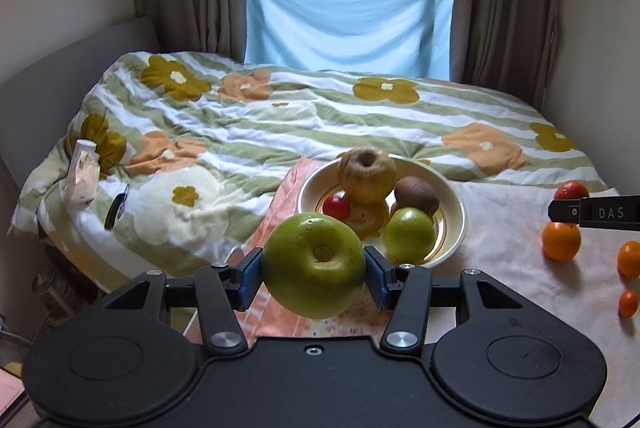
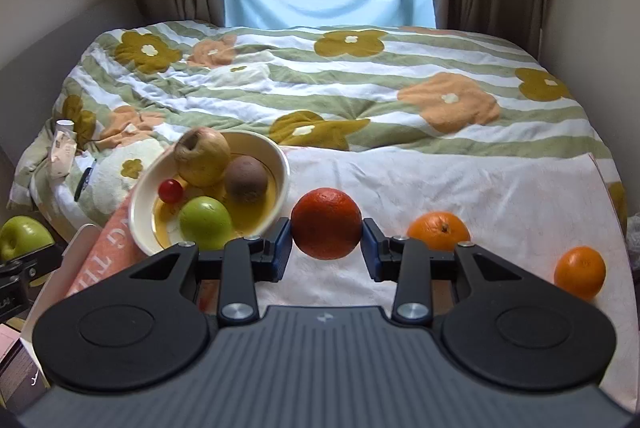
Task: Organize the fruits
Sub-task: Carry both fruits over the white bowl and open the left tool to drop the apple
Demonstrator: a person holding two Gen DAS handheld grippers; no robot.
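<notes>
1. Left gripper [image 1: 314,270]: jaws clamped on one large green apple [image 1: 314,264], glossy, stem pit facing the camera, held just in front of the bowl [image 1: 452,204].
2. Right gripper [image 2: 326,248]: jaws clamped on one dark orange [image 2: 326,223], held above the white cloth [image 2: 460,180].
3. Bowl contents: one yellow apple [image 1: 367,174], one small green apple [image 1: 409,234], one brown fruit [image 1: 417,194], one red tomato [image 1: 337,208].
4. Two oranges [image 2: 438,230] lie on the cloth to the right; the flowered quilt [image 1: 280,108] lies beyond.

Both wrist views look forward over the bed toward the window, close above the shared fruit bowl [image 1: 448,188] [image 2: 140,204].
</notes>
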